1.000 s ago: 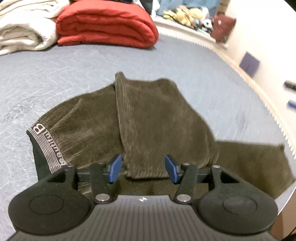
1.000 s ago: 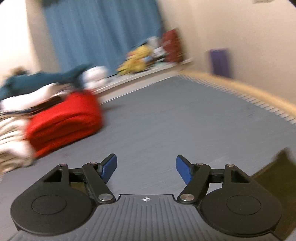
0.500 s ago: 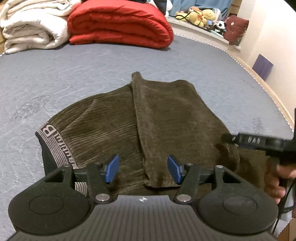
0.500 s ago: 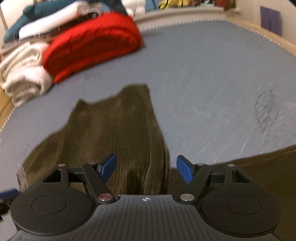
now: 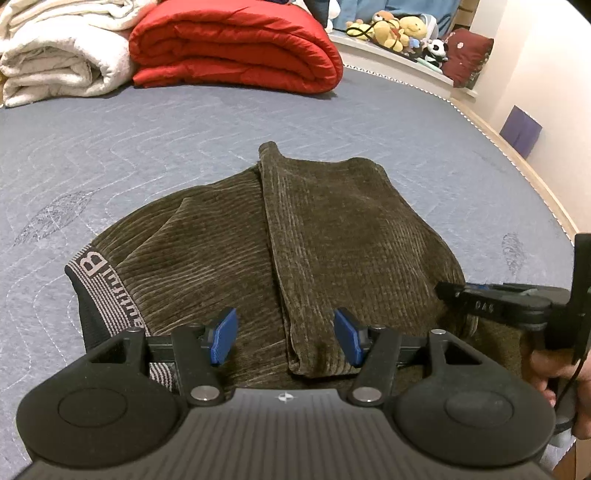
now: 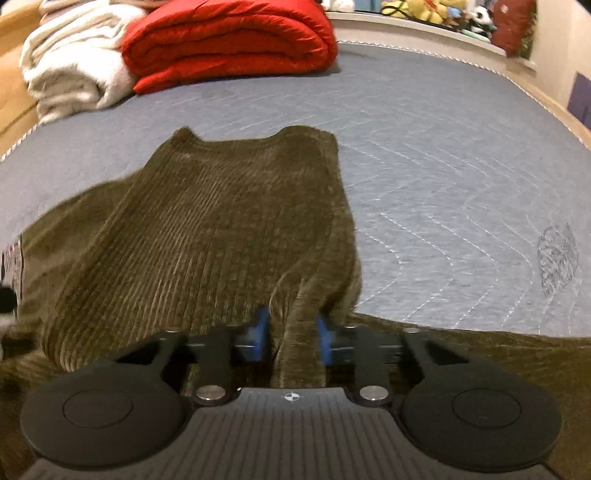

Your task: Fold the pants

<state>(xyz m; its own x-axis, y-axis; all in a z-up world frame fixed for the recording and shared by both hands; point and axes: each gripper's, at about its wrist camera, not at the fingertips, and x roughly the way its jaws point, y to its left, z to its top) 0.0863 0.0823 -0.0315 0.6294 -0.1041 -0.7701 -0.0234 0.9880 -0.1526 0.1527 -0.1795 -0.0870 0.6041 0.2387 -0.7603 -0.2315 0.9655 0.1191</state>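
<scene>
Right claw (image 6: pixel 291 334) was closing, blue pads already pinching a raised ridge of the pants (image 6: pixel 207 229) at the near right edge of the folded pile. Cloth was bunched up between the jaws, and the pads pressed on it from both sides. Left claw (image 5: pixel 284 341) hung open over the near edge, nothing gripped, its pads standing either side of the folded flap's hem. A hand (image 5: pixel 554 369) showed at the right of the left view, behind the other tool.

The pants lay on the bed (image 5: pixel 147 147), brown corduroy, one leg doubled over the body, the striped waistband (image 5: pixel 99 291) out to the left. Soft, limp, fairly thick stuff by the look of it: it would sag and drape, not slide much. Best taken at a hem or folded edge, through every layer, or the under layer would trail.

Further back, a red quilt (image 5: pixel 236 48) and a white blanket (image 5: pixel 62 55) sat rolled at the bed's far end, stuffed toys (image 5: pixel 399 26) beyond on a ledge.
</scene>
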